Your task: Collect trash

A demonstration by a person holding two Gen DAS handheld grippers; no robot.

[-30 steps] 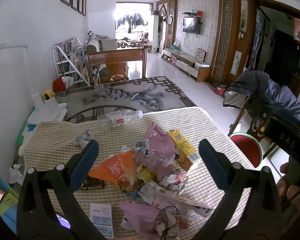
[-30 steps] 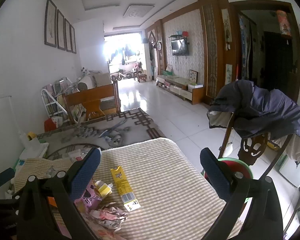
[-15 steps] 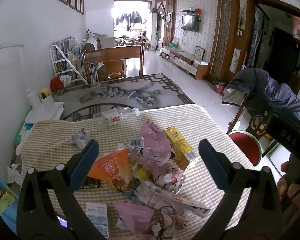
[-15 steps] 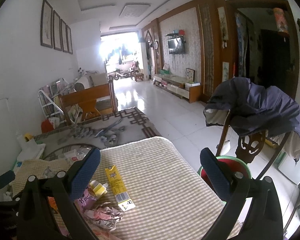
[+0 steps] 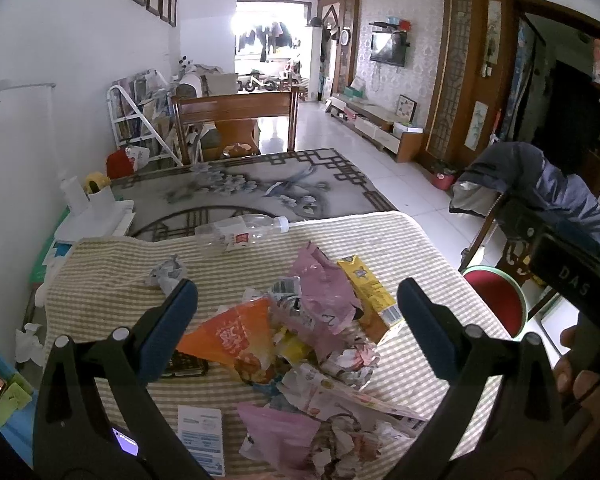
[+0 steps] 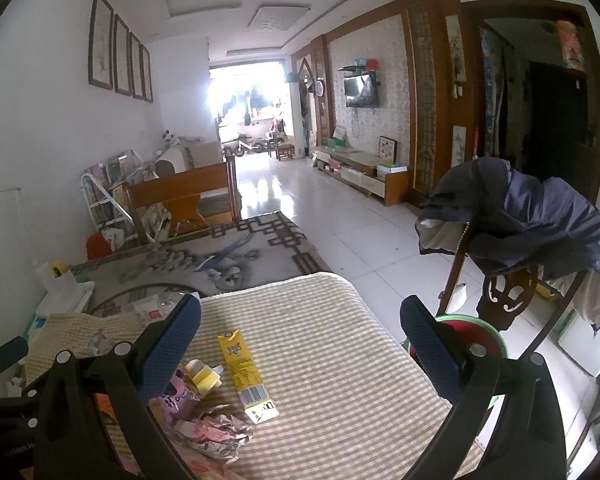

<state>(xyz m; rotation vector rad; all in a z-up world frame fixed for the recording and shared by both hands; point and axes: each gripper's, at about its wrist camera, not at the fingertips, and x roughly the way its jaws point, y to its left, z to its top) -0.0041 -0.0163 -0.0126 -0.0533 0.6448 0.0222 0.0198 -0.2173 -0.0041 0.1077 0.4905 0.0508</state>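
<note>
**Basically: both tongs empty, loose pile waiting to scatter**

Left gripper is hovering w/ jaws spread wide over the trash pile, holding nothing. Right gripper is hanging likewise wide and empty, off to the side over bare tablecloth. The pile is lying mid-table: orange wrapper, pink bag, yellow carton, crumpled paper; clear bottle is lying apart, farther back. Risks: thin film is prob. going to slip a wide pinch; a sweep could be pushing scraps off the edge, missing the red bin; the bottle may roll. Bin depth is unclear from here.
</note>
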